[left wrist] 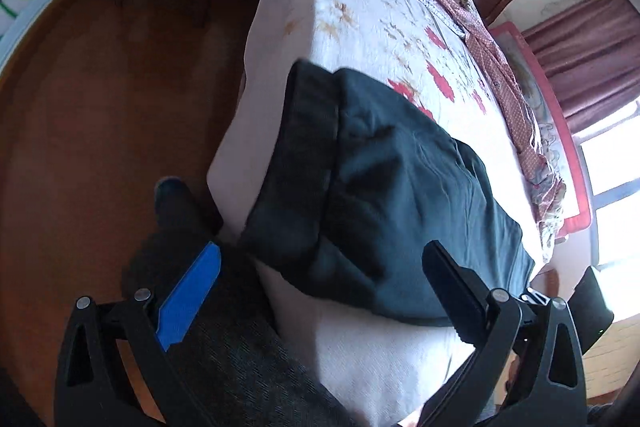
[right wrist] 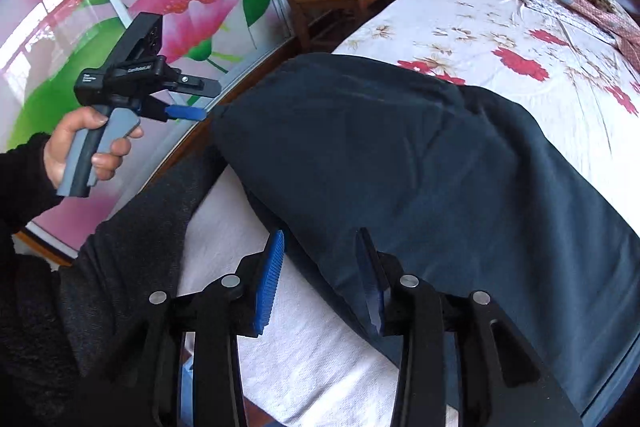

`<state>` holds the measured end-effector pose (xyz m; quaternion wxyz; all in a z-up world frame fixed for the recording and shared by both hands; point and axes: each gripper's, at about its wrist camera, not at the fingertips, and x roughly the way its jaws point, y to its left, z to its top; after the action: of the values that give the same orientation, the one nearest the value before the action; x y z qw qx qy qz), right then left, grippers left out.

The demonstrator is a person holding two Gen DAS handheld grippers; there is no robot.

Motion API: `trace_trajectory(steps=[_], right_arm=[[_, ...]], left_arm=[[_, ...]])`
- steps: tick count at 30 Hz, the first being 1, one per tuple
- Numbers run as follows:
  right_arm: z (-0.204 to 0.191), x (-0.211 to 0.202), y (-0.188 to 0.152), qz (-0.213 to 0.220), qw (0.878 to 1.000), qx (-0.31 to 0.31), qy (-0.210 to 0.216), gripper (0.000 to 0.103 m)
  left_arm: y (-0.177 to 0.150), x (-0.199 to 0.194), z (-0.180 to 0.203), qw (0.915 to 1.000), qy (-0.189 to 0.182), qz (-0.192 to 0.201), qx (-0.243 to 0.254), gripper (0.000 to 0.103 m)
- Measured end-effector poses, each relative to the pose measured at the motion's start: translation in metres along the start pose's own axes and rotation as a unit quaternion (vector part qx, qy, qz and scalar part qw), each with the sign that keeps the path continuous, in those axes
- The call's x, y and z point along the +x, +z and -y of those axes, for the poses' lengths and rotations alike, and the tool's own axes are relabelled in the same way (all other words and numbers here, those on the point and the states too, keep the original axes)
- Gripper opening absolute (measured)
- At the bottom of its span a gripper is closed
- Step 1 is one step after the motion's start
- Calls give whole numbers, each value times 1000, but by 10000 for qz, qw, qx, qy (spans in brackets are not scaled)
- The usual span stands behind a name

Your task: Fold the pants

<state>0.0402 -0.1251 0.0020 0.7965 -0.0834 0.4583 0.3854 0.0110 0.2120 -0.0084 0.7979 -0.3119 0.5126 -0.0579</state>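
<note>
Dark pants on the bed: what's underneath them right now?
The dark pants lie on the white floral bedsheet, near the mattress edge. Whether anything else sits beneath the fabric cannot be seen; it covers that patch.

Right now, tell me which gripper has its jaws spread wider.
The left gripper: its fingers stand far apart, clear of the pants. The right gripper gapes narrower.

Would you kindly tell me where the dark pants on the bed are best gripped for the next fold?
Probably the dark pants at their near hem, which overhangs the bed edge. Come from the bedside with the right gripper, whose open jaws already straddle that free edge.
</note>
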Motion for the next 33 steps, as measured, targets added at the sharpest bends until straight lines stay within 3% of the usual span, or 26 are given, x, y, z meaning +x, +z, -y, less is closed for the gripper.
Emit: trace_trajectory(steps=[2, 6, 11, 13, 15, 16, 17, 18, 19, 20, 27, 30, 33], right_arm=[[-1, -2, -3, 59, 9999, 54, -92, 37], [-10, 1, -6, 115, 9971, -468, -586, 37], [-23, 15, -10, 53, 9905, -996, -951, 37], [-24, 24, -8, 8, 9883, -1095, -1061, 37], [-27, 31, -7, -3, 9843, -1250, -1248, 37], [-30, 35, -7, -27, 9808, -1398, -1360, 37], [-31, 38, -7, -57, 9786, -1473, -1435, 28], [-31, 40, -5, -80, 9780, -1488, -1462, 21], [-32, 40, -4, -59, 9773, -1493, -1502, 11], [-33, 39, -2, -39, 9777, -1460, -1509, 8], [-28, 15, 8, 368, 9895, -856, -1105, 7], [-36, 29, -2, 211, 9871, -1132, -1117, 7], [-41, 48, -12, 55, 9808, -1497, -1248, 7]], left_arm=[[-9, 10, 5, 9998, -6, -90, -171, 101], [-20, 25, 12, 9991, 46, 2, -429, 101], [-14, 22, 4, 9914, -255, 902, -911, 98], [-12, 21, 8, 9893, -328, 1142, -843, 78], [-8, 22, 12, 9899, -459, 1165, -672, 69], [-7, 23, 13, 9891, -470, 1245, -629, 54], [-5, 24, 12, 9882, -484, 1295, -667, 43], [-3, 25, 7, 9869, -510, 1332, -753, 24], [0, 27, 2, 9848, -637, 1369, -860, 22], [4, 30, 0, 9833, -744, 1367, -939, 19], [21, 17, 13, 9757, -1159, 1778, -550, 15], [27, 17, 7, 9784, -982, 1763, -438, 15], [25, 27, -8, 9835, -693, 1542, -637, 15]])
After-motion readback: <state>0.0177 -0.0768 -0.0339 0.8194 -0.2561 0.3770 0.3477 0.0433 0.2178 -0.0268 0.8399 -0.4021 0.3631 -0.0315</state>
